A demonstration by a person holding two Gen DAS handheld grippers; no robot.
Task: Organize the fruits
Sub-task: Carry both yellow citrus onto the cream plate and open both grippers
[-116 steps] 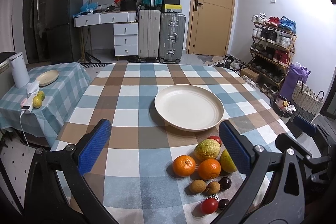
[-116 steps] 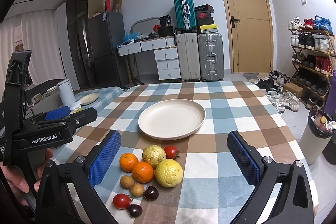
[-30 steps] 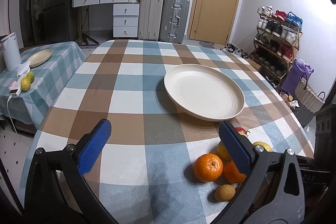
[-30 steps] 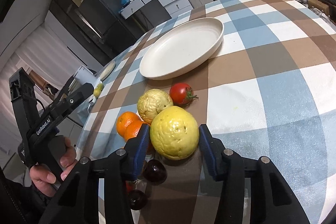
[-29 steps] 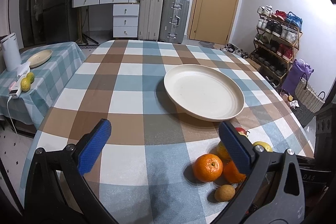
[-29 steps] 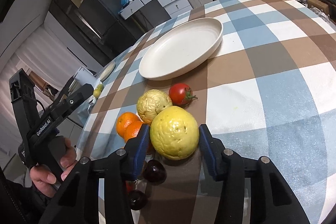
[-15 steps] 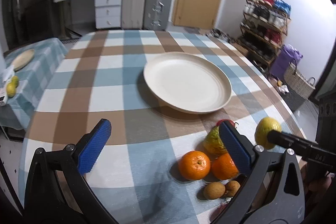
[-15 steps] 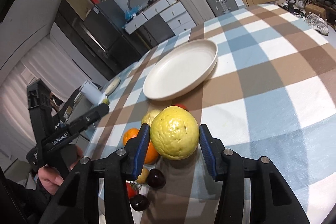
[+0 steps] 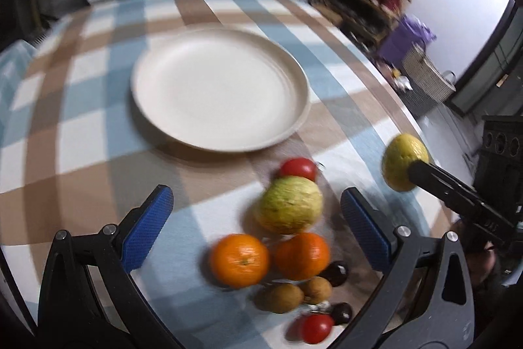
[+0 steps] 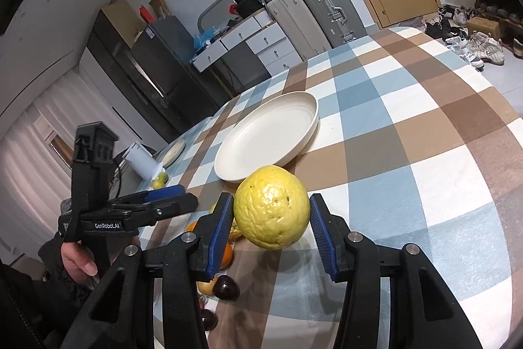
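My right gripper [image 10: 271, 229] is shut on a large yellow citrus fruit [image 10: 272, 207], held above the checked tablecloth just short of the empty cream plate [image 10: 271, 136]. The same yellow fruit [image 9: 403, 162] shows at the right of the left wrist view. My left gripper [image 9: 255, 233] stands open and tilted down over the fruit pile: a green-yellow fruit [image 9: 289, 204], two oranges [image 9: 239, 260] [image 9: 301, 255], two tomatoes [image 9: 298, 169] [image 9: 315, 328], brown round fruits [image 9: 279, 297] and dark ones [image 9: 336, 273]. Nothing touches its pads. The plate [image 9: 219, 87] lies beyond the pile.
A side table at the far left bears a small plate [image 10: 174, 151], a white kettle [image 10: 142, 161] and small green fruits [image 10: 159, 180]. Suitcases [image 10: 313, 18], drawers and a door stand behind. A shoe rack [image 9: 372, 5] and a basket [image 9: 425, 74] stand beyond the table's right edge.
My right gripper has lifted the yellow fruit off the table, up from the pile. My left gripper has tipped downward and swung over the pile, which now lies between its fingers.
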